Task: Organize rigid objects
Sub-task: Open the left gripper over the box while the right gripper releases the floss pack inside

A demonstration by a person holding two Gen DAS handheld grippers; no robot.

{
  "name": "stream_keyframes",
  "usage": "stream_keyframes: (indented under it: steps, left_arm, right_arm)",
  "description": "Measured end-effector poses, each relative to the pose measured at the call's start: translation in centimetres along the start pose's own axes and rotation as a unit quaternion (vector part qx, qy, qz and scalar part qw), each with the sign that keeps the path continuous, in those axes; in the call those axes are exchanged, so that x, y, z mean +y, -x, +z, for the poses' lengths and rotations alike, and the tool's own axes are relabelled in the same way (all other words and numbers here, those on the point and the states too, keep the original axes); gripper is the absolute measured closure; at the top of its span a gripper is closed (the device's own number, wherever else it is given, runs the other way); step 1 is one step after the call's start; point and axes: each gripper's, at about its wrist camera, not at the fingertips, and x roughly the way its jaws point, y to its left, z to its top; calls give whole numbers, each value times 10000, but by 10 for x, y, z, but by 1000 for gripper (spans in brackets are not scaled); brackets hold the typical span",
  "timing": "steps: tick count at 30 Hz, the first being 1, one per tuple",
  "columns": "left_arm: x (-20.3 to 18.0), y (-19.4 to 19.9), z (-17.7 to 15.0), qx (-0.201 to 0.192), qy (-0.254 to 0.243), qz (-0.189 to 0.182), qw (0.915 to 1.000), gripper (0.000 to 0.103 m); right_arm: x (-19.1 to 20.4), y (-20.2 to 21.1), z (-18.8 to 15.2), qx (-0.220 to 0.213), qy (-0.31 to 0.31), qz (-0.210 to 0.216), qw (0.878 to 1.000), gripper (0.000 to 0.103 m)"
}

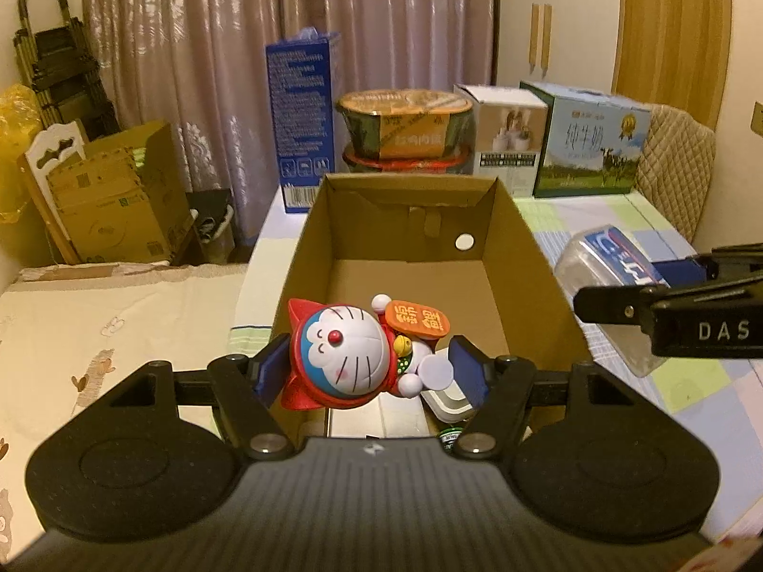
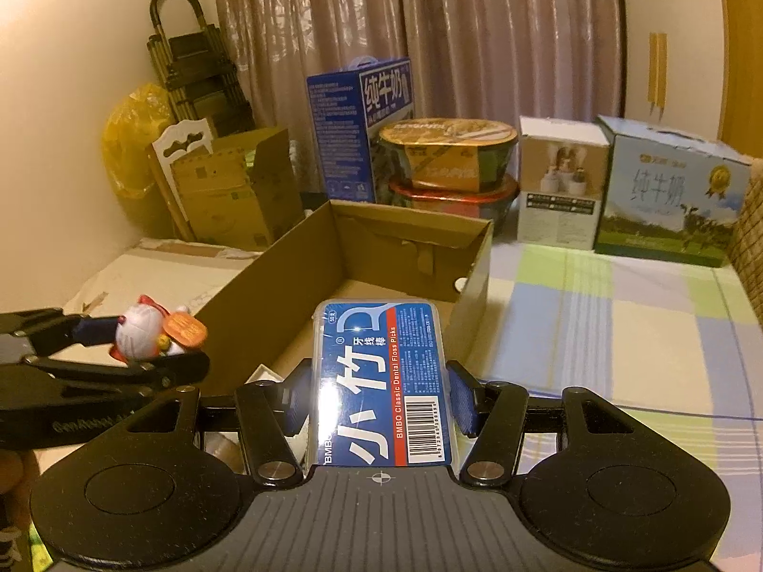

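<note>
Cardboard frames the moment: an open brown box (image 1: 410, 257) sits on a checked-cloth surface (image 2: 620, 333), its floor mostly bare, as two hand-held grippers come in over its near end. The left hand-held gripper (image 1: 372, 372) is clamped about half-wide on a Doraemon lucky-cat figurine (image 1: 348, 352), which lies tipped on its side above the box's near-left corner, head left, orange plaque (image 1: 417, 321) toward the far side. The right hand-held gripper (image 2: 376, 400) is closed narrowly on a clear case of BMBO dental floss picks (image 2: 381, 381), long axis pointing away toward the far wall of the box, its far end already past the near-right rim. Both loads appear to need only a short drop; the figurine hangs nearer the box floor. White items (image 1: 448, 400) and a green can top (image 1: 448, 438) crowd the near end under the figurine, so free room lies farther in. Noodle bowls (image 1: 405, 128) and milk cartons (image 1: 591, 143) stand beyond, well apart.
</note>
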Motion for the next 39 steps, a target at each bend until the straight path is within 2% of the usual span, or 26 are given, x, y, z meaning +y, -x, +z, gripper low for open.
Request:
stream_keyframes:
  steps: [9, 10, 11, 12, 24, 34, 36, 38, 39]
  left_arm:
    - [0, -37, 1, 154, -148, -182, 9996, 36]
    - [1, -40, 1, 152, -122, -230, 9995, 32]
    - [1, -41, 1, 127, -94, -214, 9996, 21]
    - [2, -41, 2, 70, -78, -151, 9998, 20]
    - [23, -14, 0, -17, 168, 115, 9998, 20]
    - [29, -4, -11, 3, 234, 145, 9996, 20]
    - [31, -4, -11, 5, 262, 166, 9995, 19]
    - [32, -3, -13, -8, 288, 191, 9994, 15]
    - [32, -2, -13, -19, 310, 197, 9993, 14]
  right_arm:
    - [-10, -23, 6, 56, -275, 55, 9996, 49]
    - [-10, -24, 6, 58, -283, 54, 9996, 49]
    - [-11, -25, 5, 63, -294, 53, 9995, 49]
    - [-11, -26, 5, 69, -305, 54, 9995, 49]
    - [-6, -24, 3, 97, -315, 139, 9994, 49]
    - [5, -32, 2, 175, -435, 404, 9981, 49]
    - [3, -36, 4, 191, -575, 602, 9963, 45]
    - [0, -33, 6, 4, -757, 580, 9954, 24]
    - [0, -30, 6, -108, -798, 515, 9954, 22]
